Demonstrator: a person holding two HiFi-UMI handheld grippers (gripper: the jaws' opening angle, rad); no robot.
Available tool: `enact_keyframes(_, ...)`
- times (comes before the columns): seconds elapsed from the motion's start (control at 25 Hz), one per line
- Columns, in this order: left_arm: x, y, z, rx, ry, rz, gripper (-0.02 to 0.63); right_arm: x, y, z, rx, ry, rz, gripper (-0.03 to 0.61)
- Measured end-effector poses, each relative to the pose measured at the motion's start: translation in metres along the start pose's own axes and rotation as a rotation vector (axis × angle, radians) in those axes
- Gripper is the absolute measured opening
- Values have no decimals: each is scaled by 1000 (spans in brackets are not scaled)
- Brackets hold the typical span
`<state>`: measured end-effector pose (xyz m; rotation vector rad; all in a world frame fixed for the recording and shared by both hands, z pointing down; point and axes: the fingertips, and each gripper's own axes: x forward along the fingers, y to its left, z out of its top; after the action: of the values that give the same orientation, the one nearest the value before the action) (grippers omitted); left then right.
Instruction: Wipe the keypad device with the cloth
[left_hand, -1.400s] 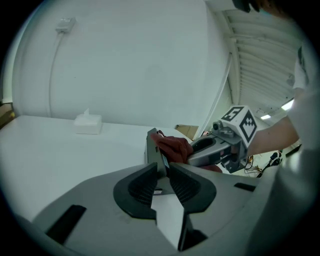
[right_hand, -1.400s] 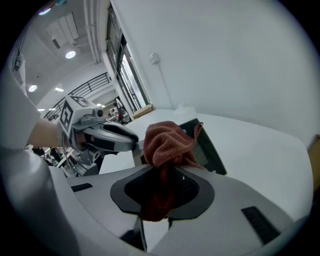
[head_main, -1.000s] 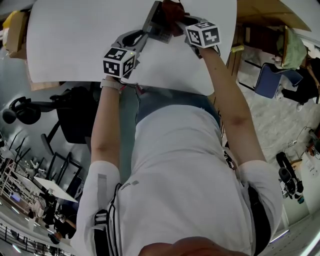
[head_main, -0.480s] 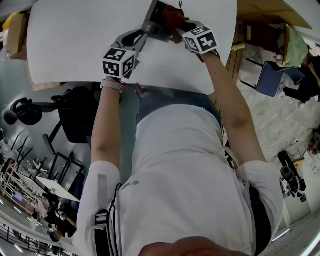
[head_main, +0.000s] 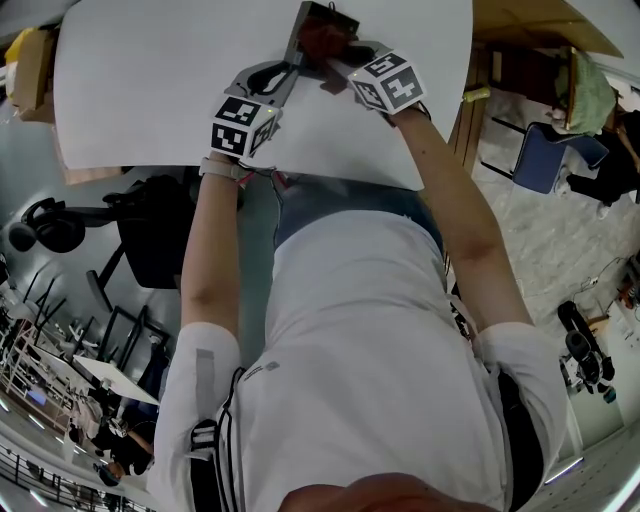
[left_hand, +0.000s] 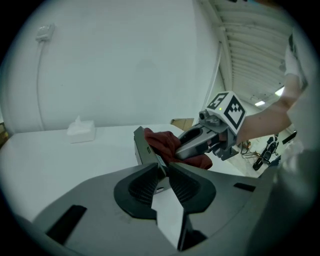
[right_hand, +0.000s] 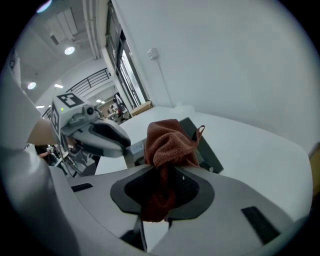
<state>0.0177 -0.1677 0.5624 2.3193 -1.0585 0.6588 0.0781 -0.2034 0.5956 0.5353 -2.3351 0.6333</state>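
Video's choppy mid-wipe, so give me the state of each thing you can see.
left gripper: jaws just closed further, clamping the keypad device.
right gripper: shut on the cloth.
keypad device: tilted, held by one edge.
cloth: bunched, against the keypad device's face.
tissue pack: resting on the table, untouched.

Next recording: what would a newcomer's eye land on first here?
The rust-red terry cloth, pinched in the right gripper, lies bunched on a dark grey flat keypad device. The left gripper clamps that device's edge, holding it tilted over the white table.
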Motion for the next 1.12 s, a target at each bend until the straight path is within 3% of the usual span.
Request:
enact_keyframes(0.24,2,-2,3,-5,-8,-12,69,11,-2,40,98,-90,20,89)
enact_keyframes(0.64,5,-2,6,5,-1,-23,64,16,-34,68,206,-143,-3,89)
enact_keyframes(0.76,5,-3,6,-3,-5,-31,64,23,-40,80,197,-143,0,89)
enact_keyframes(0.88,6,-4,7,-6,-6,-35,64,34,-45,78,186,-107,2,89)
enact_keyframes(1.12,6,-3,6,-10,-8,-39,64,38,-68,65,265,-95,-27,89)
